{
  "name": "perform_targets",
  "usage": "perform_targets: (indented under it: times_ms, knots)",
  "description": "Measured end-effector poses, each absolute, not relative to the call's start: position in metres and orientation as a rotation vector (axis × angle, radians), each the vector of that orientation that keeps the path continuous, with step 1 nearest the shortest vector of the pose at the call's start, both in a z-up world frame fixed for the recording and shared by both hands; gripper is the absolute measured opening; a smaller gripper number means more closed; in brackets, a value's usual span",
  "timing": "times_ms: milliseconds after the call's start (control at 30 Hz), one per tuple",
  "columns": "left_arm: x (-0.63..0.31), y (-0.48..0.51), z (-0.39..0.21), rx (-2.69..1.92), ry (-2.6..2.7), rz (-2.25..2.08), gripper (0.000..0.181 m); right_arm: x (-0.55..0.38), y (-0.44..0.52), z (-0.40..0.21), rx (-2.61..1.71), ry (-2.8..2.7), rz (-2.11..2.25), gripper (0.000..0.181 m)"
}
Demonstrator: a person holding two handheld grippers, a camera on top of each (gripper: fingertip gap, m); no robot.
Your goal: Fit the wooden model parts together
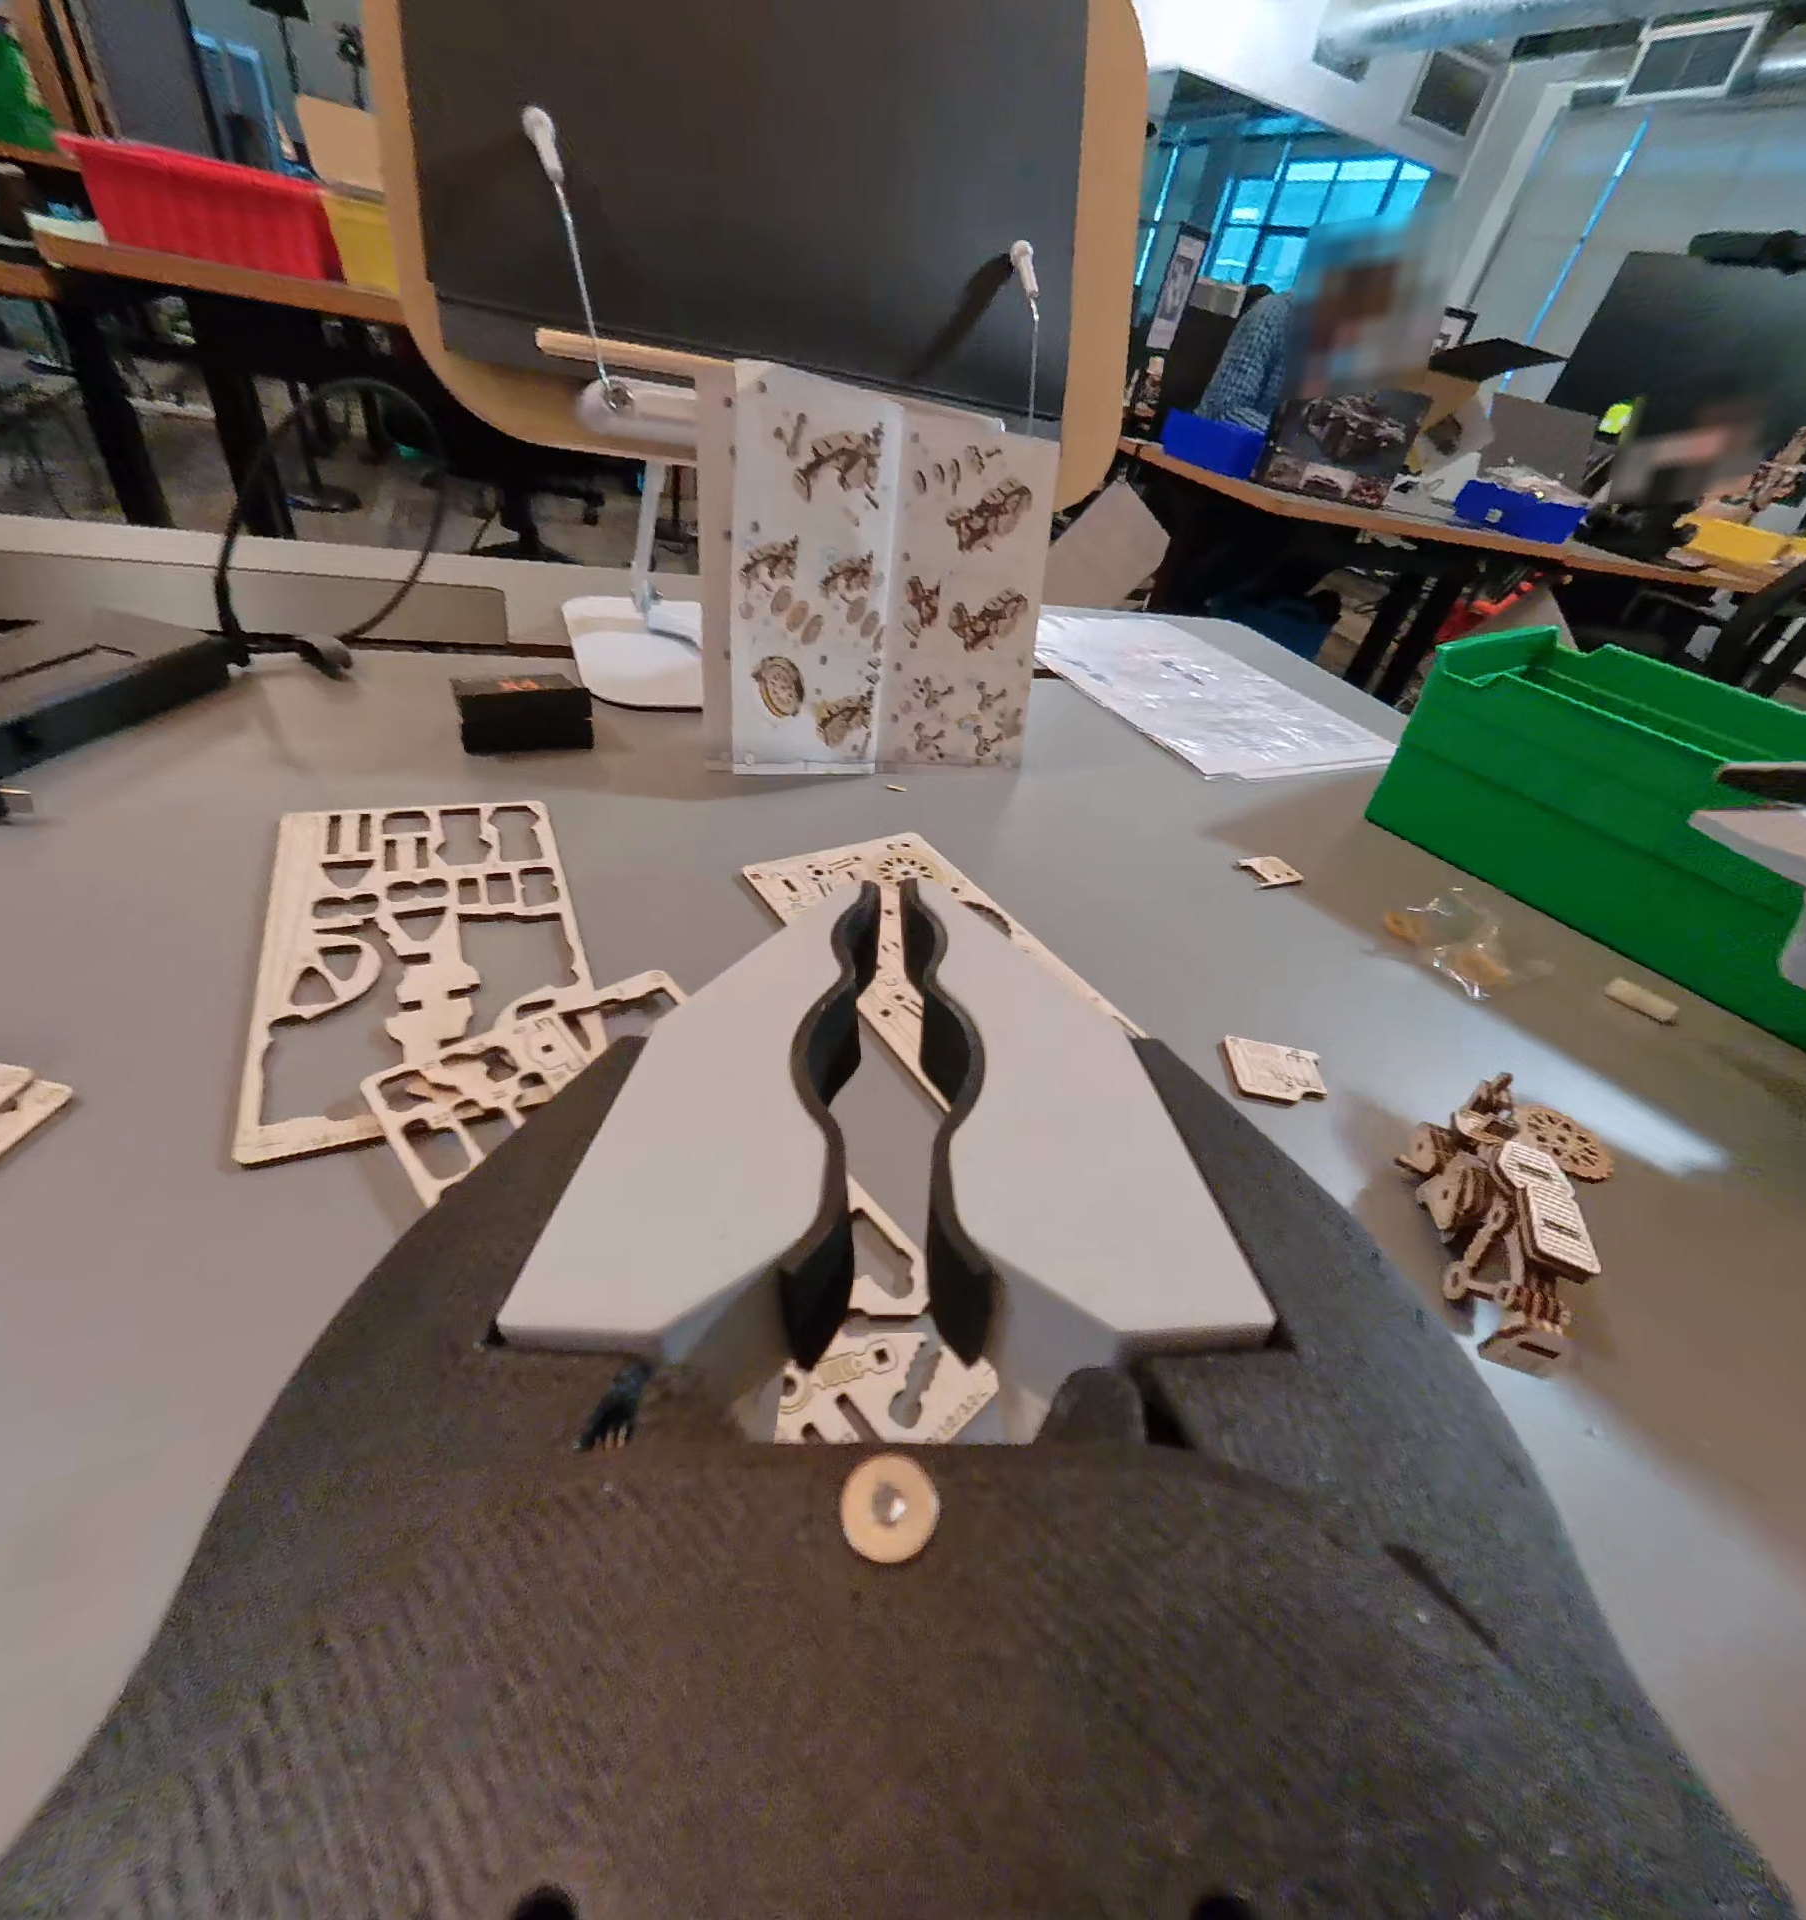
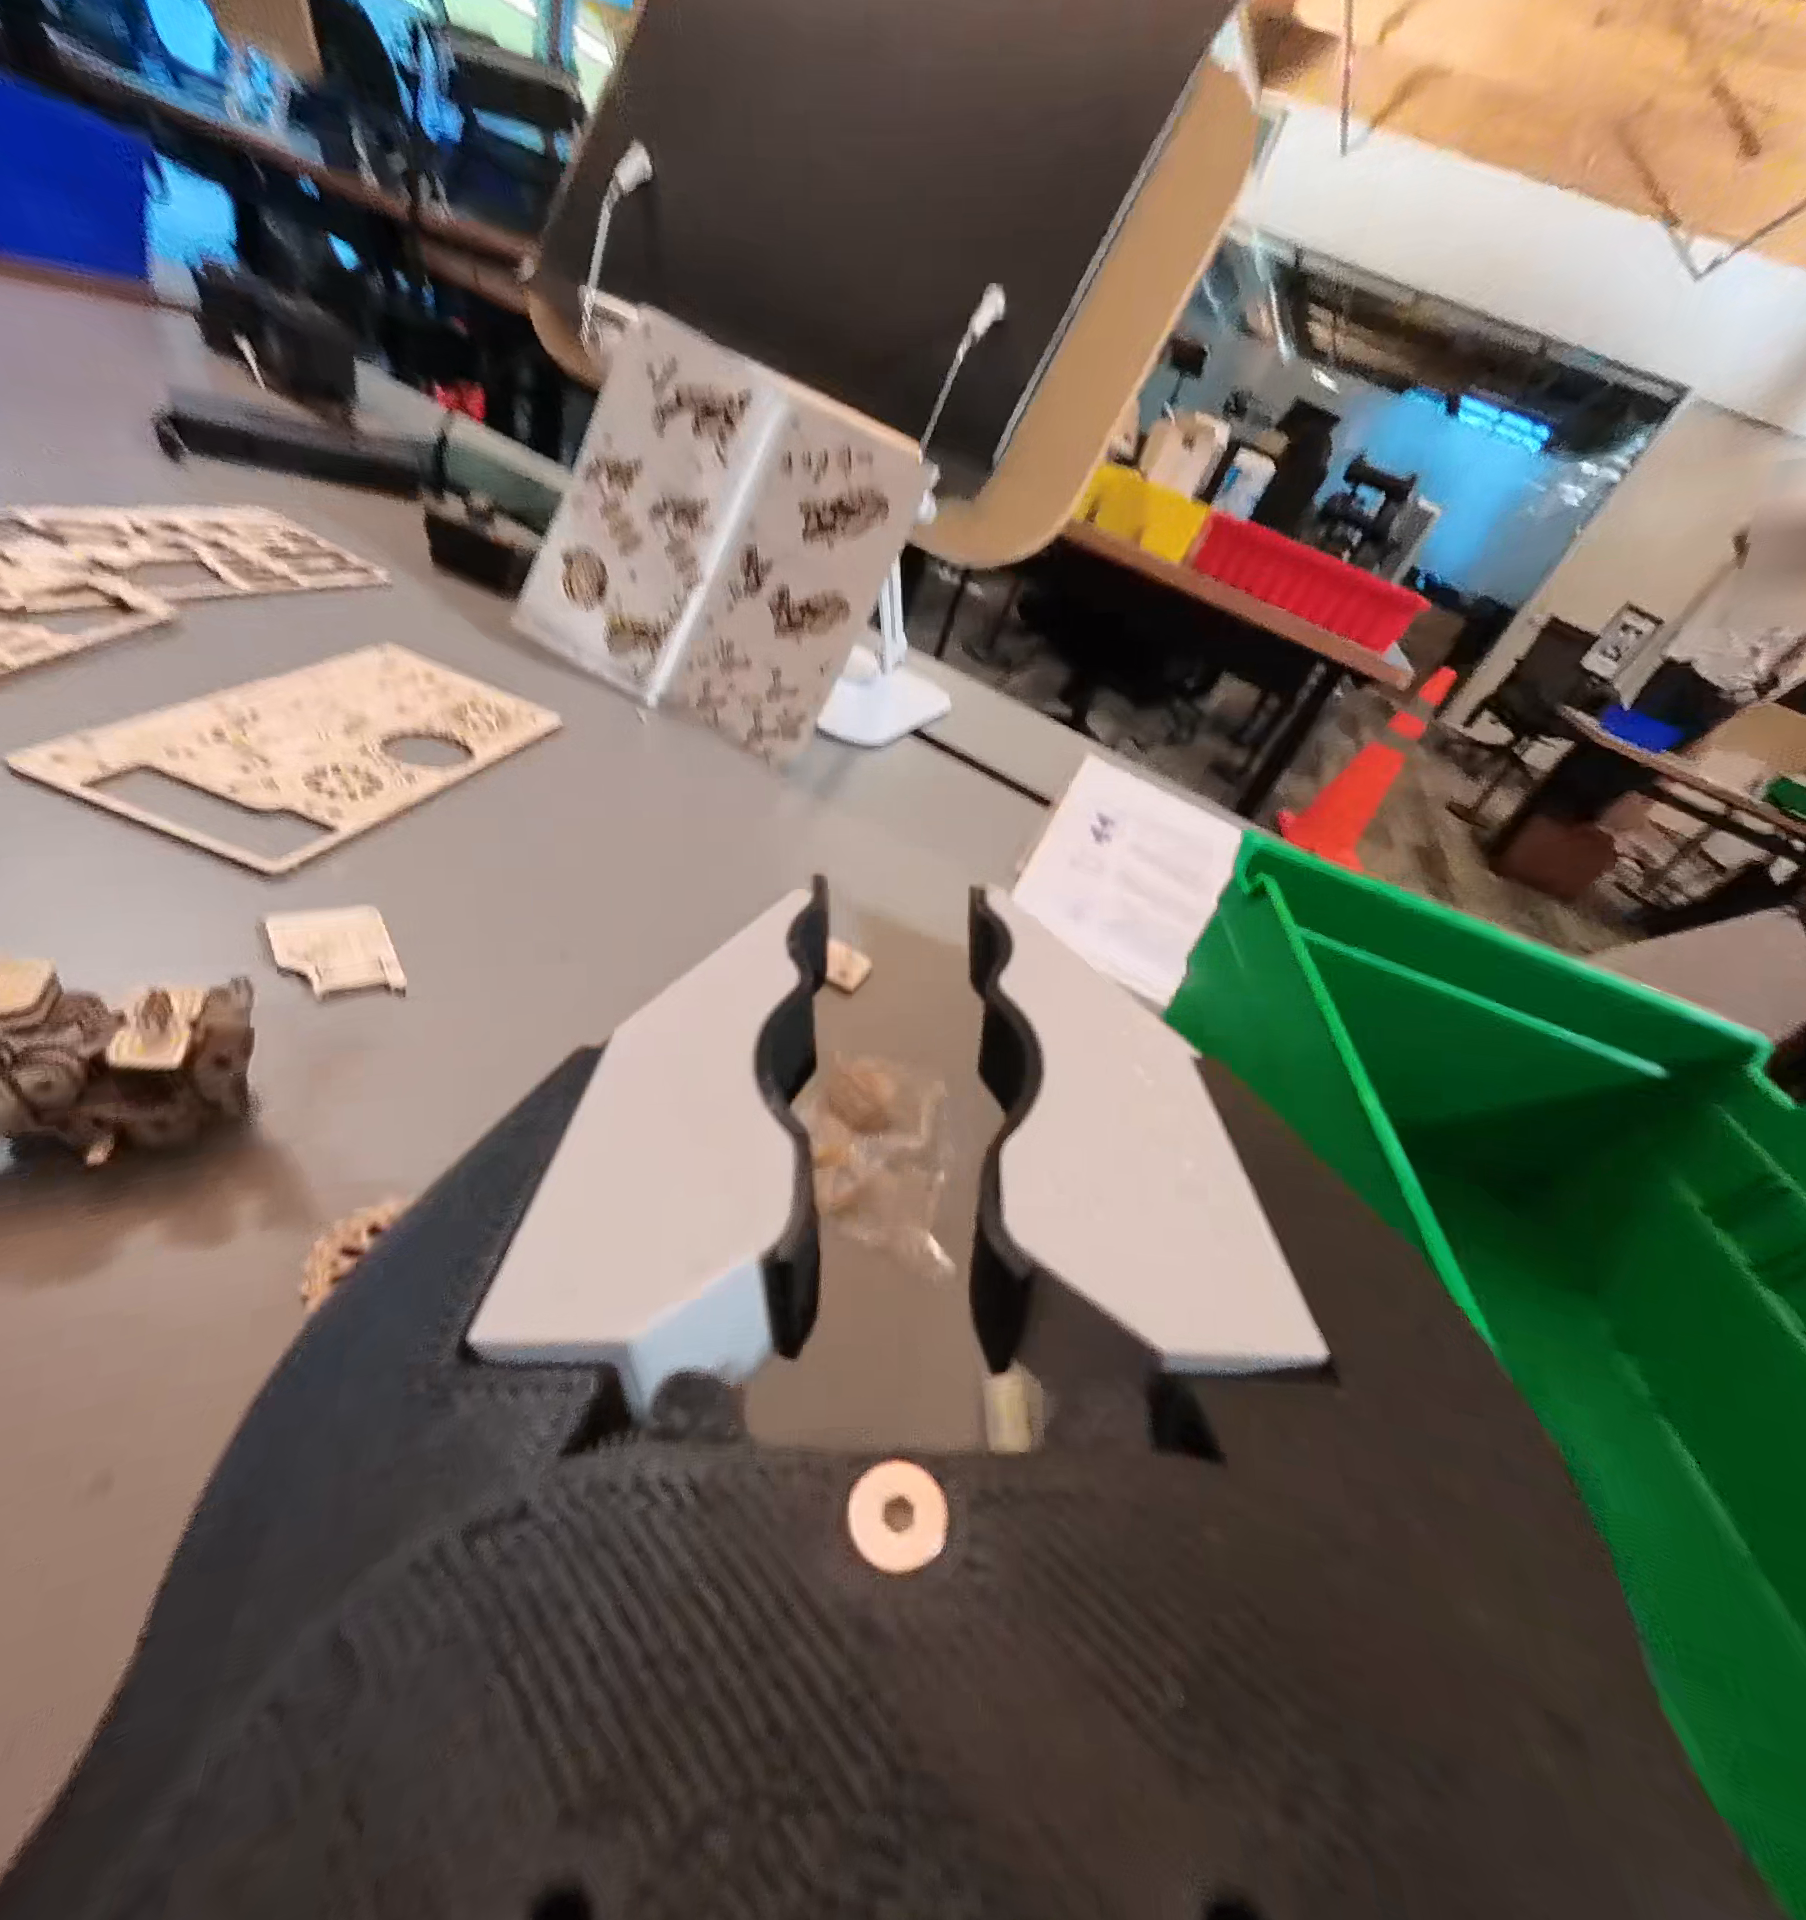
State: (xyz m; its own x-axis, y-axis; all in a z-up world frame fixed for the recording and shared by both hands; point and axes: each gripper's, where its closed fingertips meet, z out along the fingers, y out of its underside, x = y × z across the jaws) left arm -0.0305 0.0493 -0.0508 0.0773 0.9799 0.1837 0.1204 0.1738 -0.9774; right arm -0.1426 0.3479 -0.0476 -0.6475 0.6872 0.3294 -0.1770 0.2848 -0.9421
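My left gripper [image 1: 884, 891] hovers low over a punched wooden parts sheet [image 1: 883, 1382] lying on the grey table [image 1: 151, 1351]. Its jaws are almost together, with a thin gap at the tips and nothing between them. My right gripper [image 2: 894, 909] is open and empty, above a clear bag of small wooden bits [image 2: 878, 1132]; it also shows at the right edge of the left wrist view [image 1: 1803, 862]. A partly built wooden model [image 1: 1501, 1205] [image 2: 99, 1060] lies between the grippers. A small loose wooden piece [image 1: 1275, 1068] [image 2: 338, 951] lies near it.
More punched-out sheets [image 1: 411, 966] [image 2: 286, 753] lie to the left. A green bin [image 1: 1605, 810] [image 2: 1564, 1195] stands on the right. An instruction booklet [image 1: 878, 571] [image 2: 733, 540] stands at the back on a holder, with a black box [image 1: 523, 712] and papers [image 1: 1211, 696] nearby. The tips of one gripper are about 30 cm away from the tips of the other. About 15 cm separates my right fingertips from the partly built wooden model [image 2: 99, 1060]. My right gripper's tips are some 15 cm from the small loose wooden piece [image 2: 338, 951]. It turns up in the left wrist view [image 1: 1277, 1066] as well.
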Motion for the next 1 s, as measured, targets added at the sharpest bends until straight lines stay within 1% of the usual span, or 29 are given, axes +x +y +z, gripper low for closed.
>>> perform_targets:
  times_ms: [33, 67, 167, 200, 233, 300, 367, 467, 567, 667, 767, 833, 900, 1000]
  knots:
    - [-0.032, 0.053, -0.05, -1.189, -1.308, 0.948, 0.003, -0.146, 0.346, -0.039, -0.433, -1.768, 1.473, 0.029]
    - [-0.036, 0.057, -0.046, -1.166, -1.31, 0.941, 0.002, -0.151, 0.349, -0.025, -0.397, -1.679, 1.46, 0.028]
    - [-0.055, 0.077, -0.028, -1.158, -1.271, 0.912, 0.005, -0.164, 0.352, 0.02, -0.333, -1.44, 1.441, 0.014]
    - [-0.065, 0.08, -0.025, -1.172, -1.274, 0.919, 0.004, -0.167, 0.345, 0.025, -0.33, -1.447, 1.463, 0.015]
    - [-0.076, 0.082, -0.024, -1.188, -1.283, 0.921, 0.004, -0.171, 0.335, 0.026, -0.333, -1.488, 1.491, 0.021]
    - [-0.102, 0.084, -0.032, -1.247, -1.323, 0.885, 0.007, -0.185, 0.318, 0.016, -0.397, -1.587, 1.532, 0.032]
    - [-0.121, 0.084, -0.047, -1.321, -1.378, 0.835, 0.011, -0.199, 0.3, -0.004, -0.496, -1.706, 1.571, 0.04]
    - [-0.134, 0.074, -0.068, -1.365, -1.464, 0.823, 0.012, -0.212, 0.268, -0.04, -0.563, -1.882, 1.582, 0.041]
    - [-0.137, 0.064, -0.073, -1.368, -1.483, 0.846, 0.015, -0.212, 0.233, -0.069, -0.472, -2.075, 1.503, 0.041]
    - [-0.141, 0.063, -0.073, -1.361, -1.459, 0.83, 0.015, -0.194, 0.213, -0.074, -0.364, -2.131, 1.59, 0.034]
    - [-0.136, 0.061, -0.089, -1.353, -1.486, 0.782, 0.017, -0.173, 0.218, -0.074, -0.361, -2.121, 1.749, 0.025]
    - [-0.132, 0.061, -0.093, -1.31, -1.461, 0.755, 0.017, -0.162, 0.23, -0.066, -0.374, -2.098, 1.849, 0.017]
    - [-0.134, 0.06, -0.082, -1.24, -1.408, 0.711, 0.013, -0.162, 0.237, -0.062, -0.388, -2.085, 1.895, 0.008]
    - [-0.142, 0.061, -0.067, -1.173, -1.353, 0.633, 0.011, -0.173, 0.233, -0.067, -0.397, -2.142, 1.859, 0.011]
